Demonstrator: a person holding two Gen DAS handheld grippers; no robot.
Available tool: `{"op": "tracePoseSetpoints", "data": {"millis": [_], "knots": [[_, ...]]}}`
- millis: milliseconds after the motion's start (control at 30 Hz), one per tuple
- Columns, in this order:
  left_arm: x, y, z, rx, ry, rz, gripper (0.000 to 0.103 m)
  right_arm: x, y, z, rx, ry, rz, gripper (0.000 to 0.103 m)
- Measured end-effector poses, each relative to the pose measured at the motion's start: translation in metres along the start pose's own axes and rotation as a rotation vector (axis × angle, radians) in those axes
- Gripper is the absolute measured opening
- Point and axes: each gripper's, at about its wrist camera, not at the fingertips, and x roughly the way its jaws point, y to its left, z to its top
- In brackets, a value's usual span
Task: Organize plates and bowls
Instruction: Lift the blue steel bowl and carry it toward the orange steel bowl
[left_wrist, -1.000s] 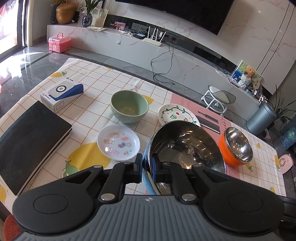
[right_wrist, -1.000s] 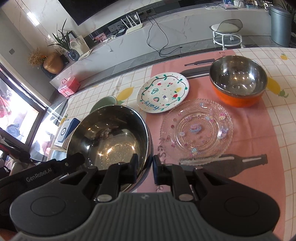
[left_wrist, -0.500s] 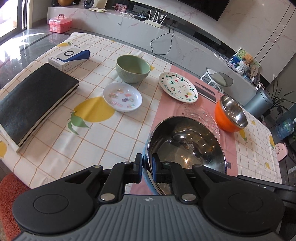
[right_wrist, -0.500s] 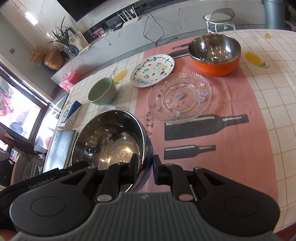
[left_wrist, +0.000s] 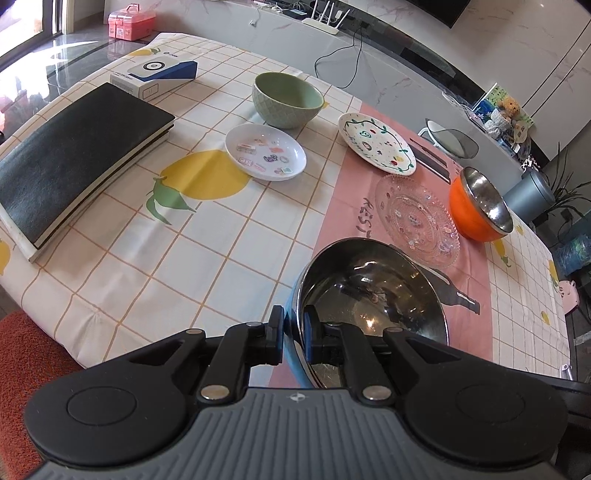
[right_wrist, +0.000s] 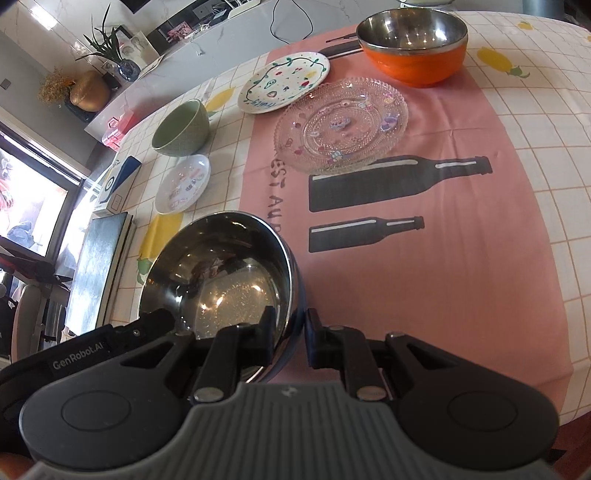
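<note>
- Now, the desk (left_wrist: 207, 266) has a bare pink spot near its front edge; set the big steel bowl (left_wrist: 373, 295) down there softly and level.
- The bowl hangs just over that near edge, far from the orange bowl (left_wrist: 476, 206).
- The left tongs (left_wrist: 293, 332) and right tongs (right_wrist: 291, 332) pinch its rim, nearly closed.

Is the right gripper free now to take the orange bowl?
Probably not yet. The right gripper is shut on the rim of the big steel bowl, as is the left gripper. The path to the orange bowl crosses the glass plate.
</note>
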Motion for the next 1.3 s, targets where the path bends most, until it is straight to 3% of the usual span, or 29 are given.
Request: {"op": "tracePoseSetpoints", "data": {"millis": [567, 633, 700, 767, 867, 967, 1100, 1300], "knots": [[0.013, 0.002, 0.002, -0.008, 0.004, -0.006, 0.012, 0.009, 0.002, 0.004, -0.014, -0.021, -0.034, 0.014], [0.012, 0.003, 0.003, -0.021, 0.003, -0.008, 0.014, 0.008, 0.003, 0.004, -0.015, -0.023, -0.031, 0.018], [0.010, 0.004, 0.004, -0.027, -0.009, -0.007, 0.027, 0.005, 0.006, 0.004, -0.030, -0.034, -0.033, 0.032], [0.006, 0.003, 0.006, -0.030, -0.029, 0.002, 0.038, 0.001, 0.010, 0.005, -0.054, -0.057, -0.043, 0.036], [-0.002, -0.004, 0.009, 0.001, -0.067, 0.021, 0.039, -0.010, 0.015, 0.007, -0.084, -0.098, -0.065, 0.042], [-0.012, -0.019, 0.013, 0.064, -0.111, 0.028, 0.039, -0.026, 0.016, 0.008, -0.108, -0.175, -0.070, 0.062], [-0.021, -0.046, 0.020, 0.139, -0.131, -0.023, 0.039, -0.043, 0.015, 0.013, -0.141, -0.246, -0.101, 0.063], [-0.022, -0.089, 0.031, 0.235, -0.144, -0.115, 0.041, -0.060, -0.011, 0.033, -0.090, -0.283, -0.141, 0.063]]}}
